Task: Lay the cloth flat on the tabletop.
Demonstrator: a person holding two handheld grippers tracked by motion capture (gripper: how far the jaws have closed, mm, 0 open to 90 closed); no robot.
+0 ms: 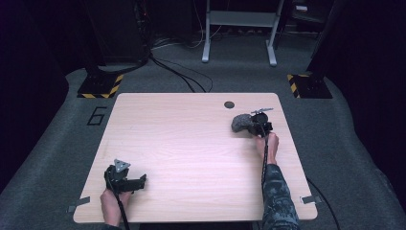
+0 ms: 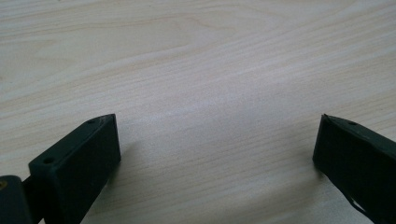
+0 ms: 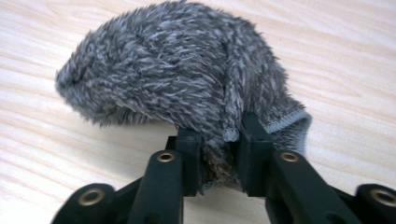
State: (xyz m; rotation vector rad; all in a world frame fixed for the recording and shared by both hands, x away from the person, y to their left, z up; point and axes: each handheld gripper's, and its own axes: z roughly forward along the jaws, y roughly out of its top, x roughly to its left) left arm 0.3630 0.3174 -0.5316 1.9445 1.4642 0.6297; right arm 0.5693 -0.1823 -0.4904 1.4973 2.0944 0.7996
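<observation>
A fuzzy grey knitted piece (image 3: 177, 79), like a sock or mitten with a stitched hem, lies on the wooden table (image 1: 191, 143) at the far right (image 1: 241, 122). My right gripper (image 3: 219, 154) pinches a fold of its fabric near the hem, jaws close together on it; in the high view this gripper (image 1: 253, 125) sits just right of the fuzzy piece. At the near left my left gripper (image 1: 139, 181) rests low over the table, held by a hand. Its black fingers (image 2: 79, 158) stand wide apart over bare wood, with nothing between them (image 2: 217, 140).
A small dark round hole (image 1: 229, 104) sits near the table's far edge, left of the right gripper. Cables run across the grey carpet beyond the table, with a metal frame (image 1: 239, 28) and hazard-striped bases (image 1: 100, 86) at the back.
</observation>
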